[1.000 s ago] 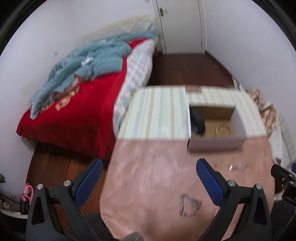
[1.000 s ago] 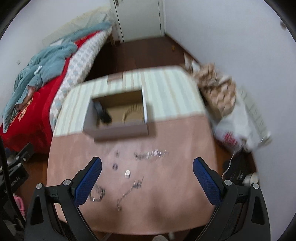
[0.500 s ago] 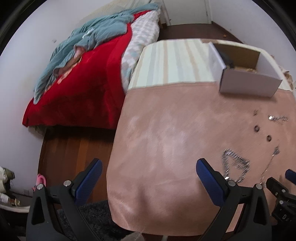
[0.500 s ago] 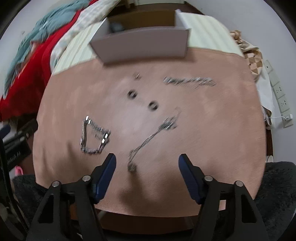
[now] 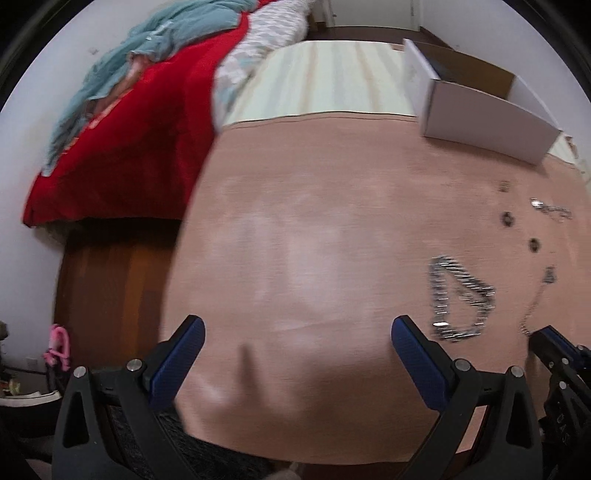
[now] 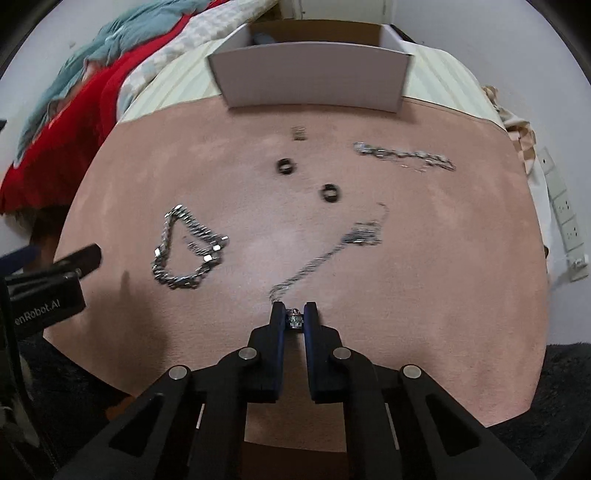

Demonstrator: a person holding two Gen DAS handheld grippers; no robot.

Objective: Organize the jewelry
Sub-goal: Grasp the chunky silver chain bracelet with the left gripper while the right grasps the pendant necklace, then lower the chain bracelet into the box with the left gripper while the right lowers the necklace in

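Blue-padded fingers of the right gripper (image 6: 294,314) pinch what looks like the small pendant end of a thin silver necklace (image 6: 325,254), whose chain trails across the pink suede-like tabletop (image 6: 424,277). The left gripper (image 5: 295,341) hovers wide apart and empty, near a chunky silver chain bracelet (image 5: 456,295).

this is looking like a bedroom in a home. a bed (image 5: 155,122) with a red blanket (image 5: 122,155) and a crumpled teal cloth (image 5: 147,48) is sitting just beside the cloth-covered counter (image 5: 314,258). dark wooden flooring (image 5: 110,295) is showing below, a white door (image 6: 332,7) is standing at the far wall, and wall sockets (image 6: 565,218) are lining the right side.
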